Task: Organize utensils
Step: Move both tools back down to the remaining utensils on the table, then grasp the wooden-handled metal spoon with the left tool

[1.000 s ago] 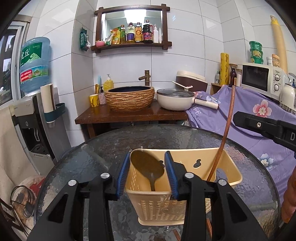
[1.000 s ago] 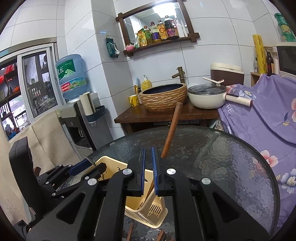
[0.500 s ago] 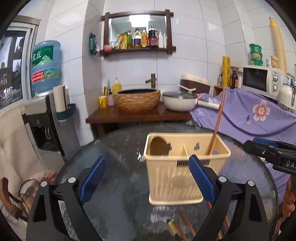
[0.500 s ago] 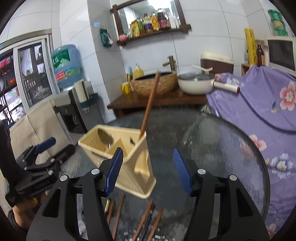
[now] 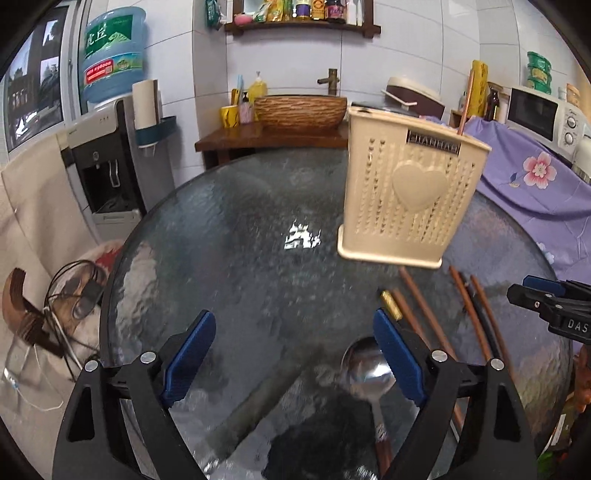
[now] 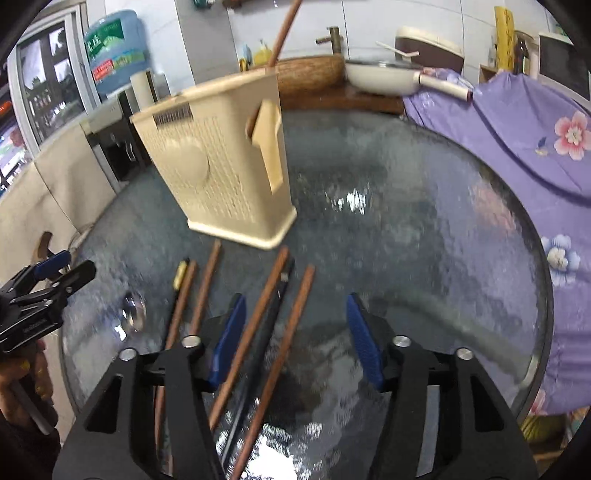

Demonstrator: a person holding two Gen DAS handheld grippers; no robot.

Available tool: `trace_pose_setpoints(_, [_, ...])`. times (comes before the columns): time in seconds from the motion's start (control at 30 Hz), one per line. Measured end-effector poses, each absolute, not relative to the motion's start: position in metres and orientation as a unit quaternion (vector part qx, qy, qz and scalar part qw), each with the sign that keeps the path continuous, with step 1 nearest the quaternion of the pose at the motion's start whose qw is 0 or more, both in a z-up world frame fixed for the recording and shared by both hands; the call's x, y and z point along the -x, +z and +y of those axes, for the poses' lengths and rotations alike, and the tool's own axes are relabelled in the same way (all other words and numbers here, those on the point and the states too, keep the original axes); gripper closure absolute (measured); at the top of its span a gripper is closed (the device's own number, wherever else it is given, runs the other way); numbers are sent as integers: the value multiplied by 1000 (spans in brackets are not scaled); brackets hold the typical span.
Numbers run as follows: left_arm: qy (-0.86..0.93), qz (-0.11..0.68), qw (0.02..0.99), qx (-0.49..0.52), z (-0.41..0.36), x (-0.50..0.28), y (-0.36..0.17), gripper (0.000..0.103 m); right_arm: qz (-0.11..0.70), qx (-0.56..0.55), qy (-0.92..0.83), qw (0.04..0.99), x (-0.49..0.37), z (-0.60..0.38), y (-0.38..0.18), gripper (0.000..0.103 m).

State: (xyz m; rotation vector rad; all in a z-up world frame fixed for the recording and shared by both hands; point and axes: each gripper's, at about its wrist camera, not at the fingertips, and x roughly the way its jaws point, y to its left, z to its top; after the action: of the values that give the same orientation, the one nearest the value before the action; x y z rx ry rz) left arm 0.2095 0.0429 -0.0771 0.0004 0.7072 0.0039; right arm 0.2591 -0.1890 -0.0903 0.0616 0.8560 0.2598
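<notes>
Clearly both claws, left (image 5: 291, 354) and right (image 6: 293, 334), gape empty; chopsticks (image 6: 255, 328) may roll on the slick tabletop (image 6: 424, 221) when pinched.

White tiled wall (image 5: 413, 55), wooden shelf (image 5: 303, 26), brown side table (image 5: 269, 138), window (image 5: 33, 74), purple floral cloth (image 6: 517, 122)

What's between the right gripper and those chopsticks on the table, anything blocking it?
Nothing visible. The right gripper is open and empty, and the brown chopsticks lie loose on the glass table right beneath its fingers. The beige utensil holder stands farther back, out of the way.
</notes>
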Motion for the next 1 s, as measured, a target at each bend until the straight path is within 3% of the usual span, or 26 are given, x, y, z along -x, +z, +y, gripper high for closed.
trace_pose_setpoints(0.23, [-10,376,927,-6,36,-195,-95,26,433,-31,115,893,-257,-184,-109,61])
trace_pose_setpoints(0.5, [-20,399,917,-19,24,-190,-109,42,447,-15,101,889,-259,-172,-117,72])
trace_pose_setpoints(1.0, [-51,415,908,-26,3,-182,-116,49,440,15,92,893,-263,-168,-121,85])
